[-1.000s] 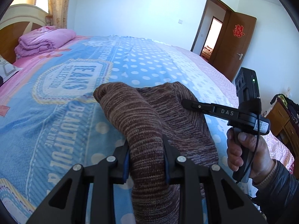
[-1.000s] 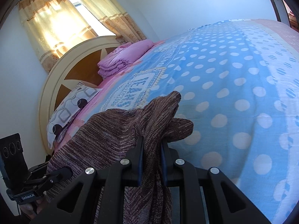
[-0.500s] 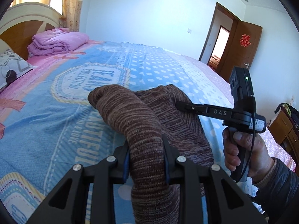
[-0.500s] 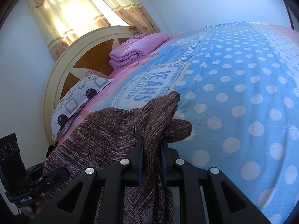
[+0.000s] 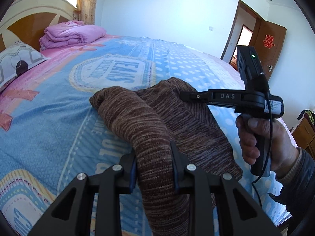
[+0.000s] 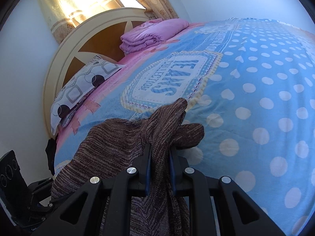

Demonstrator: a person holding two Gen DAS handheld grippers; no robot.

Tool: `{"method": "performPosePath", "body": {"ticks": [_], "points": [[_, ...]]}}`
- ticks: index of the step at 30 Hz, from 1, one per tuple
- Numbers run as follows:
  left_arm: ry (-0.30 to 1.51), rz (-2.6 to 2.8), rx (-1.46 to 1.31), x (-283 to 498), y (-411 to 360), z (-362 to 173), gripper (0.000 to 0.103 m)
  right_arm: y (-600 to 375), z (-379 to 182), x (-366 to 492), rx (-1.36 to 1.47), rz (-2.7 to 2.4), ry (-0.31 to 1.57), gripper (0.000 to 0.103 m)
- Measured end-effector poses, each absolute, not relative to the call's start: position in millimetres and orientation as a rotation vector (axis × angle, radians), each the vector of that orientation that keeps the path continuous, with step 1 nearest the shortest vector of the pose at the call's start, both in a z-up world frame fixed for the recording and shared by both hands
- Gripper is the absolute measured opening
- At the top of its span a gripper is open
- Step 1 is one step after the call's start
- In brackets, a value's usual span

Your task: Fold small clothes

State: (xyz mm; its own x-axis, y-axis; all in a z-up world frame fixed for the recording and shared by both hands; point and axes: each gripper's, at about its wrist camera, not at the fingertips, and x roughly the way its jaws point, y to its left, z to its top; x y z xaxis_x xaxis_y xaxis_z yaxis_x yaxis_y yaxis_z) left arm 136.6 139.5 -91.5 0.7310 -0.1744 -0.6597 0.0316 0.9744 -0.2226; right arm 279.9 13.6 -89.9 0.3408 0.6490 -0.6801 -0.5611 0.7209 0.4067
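A brown striped knit garment (image 5: 149, 122) hangs between both grippers above the blue bedspread (image 5: 49, 122). My left gripper (image 5: 154, 167) is shut on a thick roll of the knit, which bulges past its pads. My right gripper (image 6: 159, 167) is shut on a bunched corner of the same garment (image 6: 161, 123). In the left wrist view the right gripper (image 5: 185, 96), held in a hand (image 5: 261, 135), shows from the side with its tip buried in the fabric's far edge. The cloth drapes down out of view below both sets of fingers.
A folded pink quilt (image 5: 72, 35) and a patterned pillow (image 5: 17, 63) lie by the wooden headboard (image 6: 94, 35). The bedspread (image 6: 256, 98) stretches wide, dotted on the right. An open brown door (image 5: 269, 43) and a wooden cabinet (image 5: 305, 135) stand past the bed's right side.
Both grippers have carried the garment toward the headboard side of the bed; the pillow and quilt now show nearer and larger. Both grips on the knit are unchanged.
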Motion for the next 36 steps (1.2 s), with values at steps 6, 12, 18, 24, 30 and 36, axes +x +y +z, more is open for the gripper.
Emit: {"method": "performPosePath", "body": {"ticks": [6,12,18,24,30,36], "points": [[0.764,-0.113,-0.210,133,145,-103,0.029,22,-99,281,0.090,0.780,0.955,0.016],[0.797,-0.103,-0.198,131,149,-119,0.030,24,-108,285,0.069,0.751,0.972,0.016],[0.820,-0.063,-0.183,134,150,-135,0.040,23,-126,288,0.065,0.709,0.988,0.016],[0.808,-0.007,-0.081,126,142,-124,0.050,18,-130,290,0.081,0.680,0.986,0.019],[0.649,0.093,0.010,115,148,-91,0.084,-1,-98,258,0.112,0.682,0.855,0.029],[0.687,0.202,-0.021,144,178,-116,0.085,6,-97,205,0.064,0.798,0.873,0.032]]}}
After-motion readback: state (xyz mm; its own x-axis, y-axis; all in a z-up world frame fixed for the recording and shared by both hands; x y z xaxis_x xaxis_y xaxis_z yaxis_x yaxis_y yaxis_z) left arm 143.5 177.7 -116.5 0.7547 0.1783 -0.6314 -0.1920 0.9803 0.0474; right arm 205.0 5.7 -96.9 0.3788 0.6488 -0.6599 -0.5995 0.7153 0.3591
